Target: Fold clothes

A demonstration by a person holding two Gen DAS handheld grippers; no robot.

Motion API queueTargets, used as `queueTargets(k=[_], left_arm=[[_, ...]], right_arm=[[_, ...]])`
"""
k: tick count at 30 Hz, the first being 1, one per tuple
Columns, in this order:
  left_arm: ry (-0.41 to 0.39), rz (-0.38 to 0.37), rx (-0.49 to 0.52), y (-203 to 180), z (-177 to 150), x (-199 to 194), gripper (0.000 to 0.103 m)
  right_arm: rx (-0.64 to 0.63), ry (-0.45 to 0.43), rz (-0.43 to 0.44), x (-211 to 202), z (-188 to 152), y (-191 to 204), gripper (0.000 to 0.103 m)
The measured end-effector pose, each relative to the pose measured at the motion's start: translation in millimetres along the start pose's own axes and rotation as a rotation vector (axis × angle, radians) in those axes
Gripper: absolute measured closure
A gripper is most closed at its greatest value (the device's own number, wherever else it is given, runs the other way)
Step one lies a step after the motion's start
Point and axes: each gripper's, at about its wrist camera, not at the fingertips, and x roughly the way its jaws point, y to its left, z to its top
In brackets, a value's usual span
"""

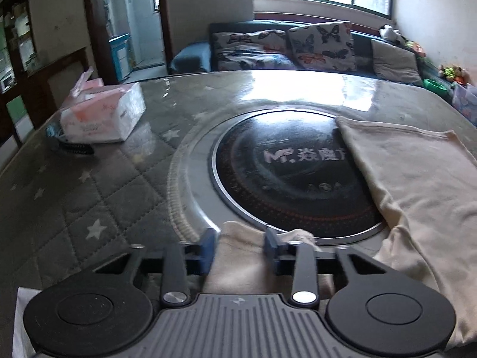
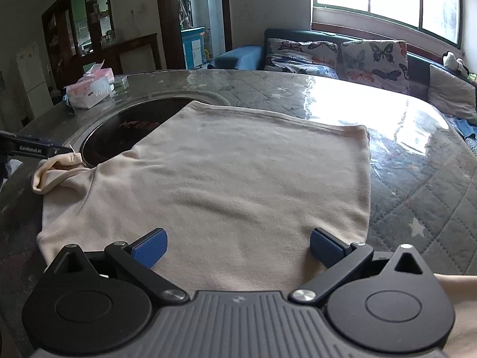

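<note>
Lying on the counter: the counter (image 2: 417,161) is stretching away ahead of both tongs, quilted and glossy under a clear cover, with a round black cooktop (image 1: 286,179) sunk into it just ahead of the left tongs.
Garment: the cream shirt (image 2: 226,179) is spreading flat directly ahead of the right tongs and reaching under them; its body is lying ahead and to the right of the left tongs, covering part of the cooktop.
Handling: it is looking light, soft and limp, likely to sag and drag rather than hold shape; on the slick cover it may be sliding when pulled.
Where to hold: pinching at a hem, corner or sleeve end seems best, taking both layers at once.
Sleeve: the sleeve (image 2: 56,170) is bunching far to the left of the right tongs; in the left wrist view cloth of it is sitting between the left fingers.
Right tongs (image 2: 237,249): standing wide open above the cloth, gripping nothing.
Left tongs (image 1: 240,244): standing partly open around the sleeve cloth, not pinching it as far as I can tell.
Container: the tissue pack (image 1: 104,116) is sitting far ahead-left of the left tongs, holding tissues, one poking out on top.
</note>
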Motion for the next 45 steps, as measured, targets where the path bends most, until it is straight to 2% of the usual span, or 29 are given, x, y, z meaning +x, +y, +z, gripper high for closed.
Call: queueTargets(k=[2,5,8,12,15,22,24,27,29,31,34,35,40,45], left_arm=[[-0.009,-0.007,0.013,-3,0,0,0.088],[-0.042,0.029,0.002,-2,1,-4,0.093],[-0.117,0.149,-0.071,7,3,-16,0.093],[-0.18,0.301,-0.23,30,2,-24,0.093],[-0.136,0.357,-0.293,39,-4,-16,0.093],[-0.1,0.401,-0.267,43,-9,-14,0.093],[-0.089,0.413,-0.259,44,-10,-14,0.089],[-0.056,0.414,-0.268,48,-13,-11,0.074],[-0.06,0.427,-0.27,45,-14,-15,0.064],[-0.078,0.4,-0.273,40,-11,-23,0.06],[-0.105,0.313,-0.26,23,-3,-38,0.05],[-0.11,0.26,-0.249,15,-1,-41,0.047],[-0.101,-0.053,-0.174,-34,5,-48,0.046],[-0.054,-0.261,-0.082,-87,6,-28,0.045]], right_arm=[[-0.007,0.001,-0.005,1,0,1,0.0],[-0.01,0.002,-0.01,1,-1,2,0.0],[-0.01,0.0,-0.011,1,-1,3,0.0],[-0.017,-0.003,-0.017,1,-2,4,0.0],[-0.024,-0.003,-0.023,2,-3,5,0.0],[-0.05,0.013,-0.019,1,-3,6,0.0],[-0.061,0.019,-0.012,0,-4,6,0.0],[-0.074,0.022,-0.008,-2,-6,7,0.0],[-0.076,0.024,-0.007,-2,-6,8,0.0],[-0.076,0.027,-0.009,-2,-6,8,0.0],[-0.076,0.026,-0.012,-2,-6,8,0.0],[-0.075,0.025,-0.013,-2,-6,8,0.0],[-0.071,0.012,-0.018,-3,-8,9,0.0],[-0.071,-0.007,-0.018,-4,-11,8,0.0]])
